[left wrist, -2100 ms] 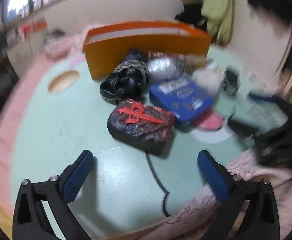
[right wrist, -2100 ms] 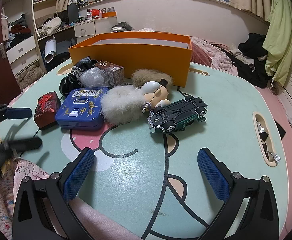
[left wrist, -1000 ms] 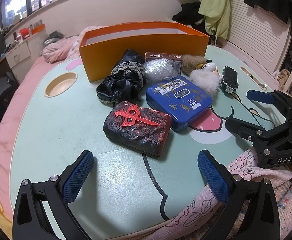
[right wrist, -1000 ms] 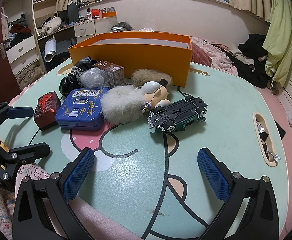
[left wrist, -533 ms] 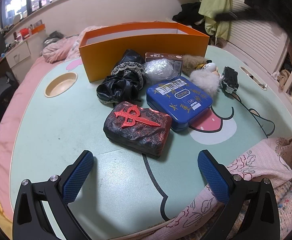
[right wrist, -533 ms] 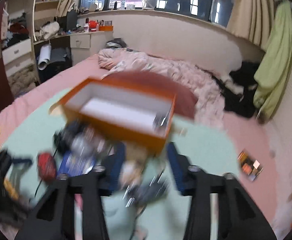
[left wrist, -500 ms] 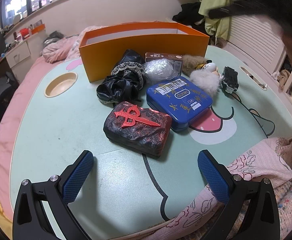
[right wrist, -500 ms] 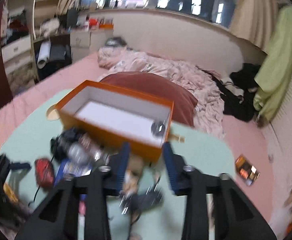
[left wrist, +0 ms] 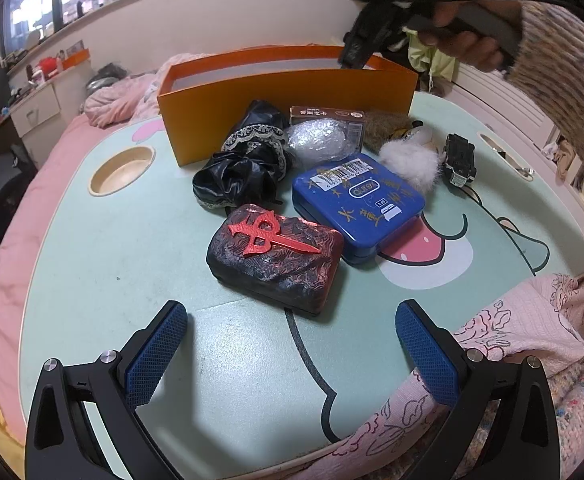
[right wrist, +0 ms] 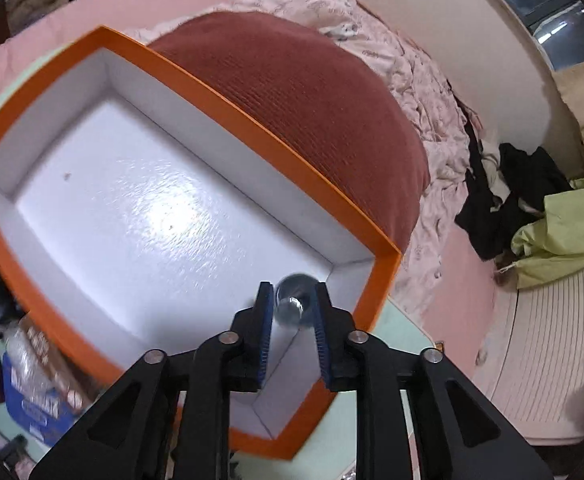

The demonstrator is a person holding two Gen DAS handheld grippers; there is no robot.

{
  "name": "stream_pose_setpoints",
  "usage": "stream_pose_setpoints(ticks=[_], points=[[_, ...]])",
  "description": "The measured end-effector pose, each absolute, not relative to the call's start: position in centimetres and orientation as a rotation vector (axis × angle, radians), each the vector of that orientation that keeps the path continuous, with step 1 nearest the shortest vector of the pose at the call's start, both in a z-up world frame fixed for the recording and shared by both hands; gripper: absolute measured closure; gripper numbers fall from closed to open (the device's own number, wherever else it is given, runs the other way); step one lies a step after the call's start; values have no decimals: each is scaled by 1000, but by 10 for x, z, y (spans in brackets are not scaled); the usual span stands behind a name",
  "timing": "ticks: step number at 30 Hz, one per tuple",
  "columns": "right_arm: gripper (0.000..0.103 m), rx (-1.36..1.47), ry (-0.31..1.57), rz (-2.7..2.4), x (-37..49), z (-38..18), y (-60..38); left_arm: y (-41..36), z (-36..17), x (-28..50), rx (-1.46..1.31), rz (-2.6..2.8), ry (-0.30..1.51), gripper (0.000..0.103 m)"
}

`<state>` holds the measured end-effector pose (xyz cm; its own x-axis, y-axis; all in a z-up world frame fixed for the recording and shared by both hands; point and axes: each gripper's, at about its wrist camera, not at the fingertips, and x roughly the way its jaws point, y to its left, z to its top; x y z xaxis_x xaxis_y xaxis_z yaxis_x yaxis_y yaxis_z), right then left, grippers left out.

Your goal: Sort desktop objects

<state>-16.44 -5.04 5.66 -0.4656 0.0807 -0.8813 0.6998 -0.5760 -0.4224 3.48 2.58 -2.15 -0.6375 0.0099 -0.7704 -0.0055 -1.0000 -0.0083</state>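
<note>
Overhead now: right gripper (right wrist: 290, 307) above the orange box (right wrist: 195, 80).
Its fingers pinch a small shiny ball (right wrist: 292, 305); left gripper (left wrist: 292, 350) gapes wide, empty, short of that box.

Open orange box (right wrist: 195, 80), white-lined

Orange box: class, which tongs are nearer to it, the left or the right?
Right. The right tongs hang over a corner of the orange box; the left tongs sit open at the table's near edge, the clutter between.
</note>
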Motion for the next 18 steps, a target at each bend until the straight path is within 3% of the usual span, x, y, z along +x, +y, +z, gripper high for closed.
stream_pose_setpoints(ticks=[2,4,6,8,9,10,11,12,18], points=[[78,1327,1196,-2092,-168,51,-53,27,-21,35,-1332,2836,-7,0],[59,1355,1250,-2090,-176,43,-54,27,-21,34,-1331,2836,-7,0],[52,1429,1223,-2052,-182,36,-55,27,-21,34,-1329,2836,-7,0],[52,1455,1194,-2059,-183,36,-53,27,-21,33,-1329,2835,-8,0],[57,1472,1163,-2064,-184,37,-53,25,-21,33,-1328,2835,-9,0],[74,1507,1107,-2053,-186,39,-51,25,-21,33,-1328,2835,-9,0],[82,1539,1050,-2033,-187,40,-50,25,-21,33,-1328,2835,-9,0],[102,1566,995,-2008,-187,40,-48,25,-21,33,-1328,2835,-9,0],[103,1481,931,-2058,-175,58,-35,26,-21,33,-1328,2836,-10,0]])
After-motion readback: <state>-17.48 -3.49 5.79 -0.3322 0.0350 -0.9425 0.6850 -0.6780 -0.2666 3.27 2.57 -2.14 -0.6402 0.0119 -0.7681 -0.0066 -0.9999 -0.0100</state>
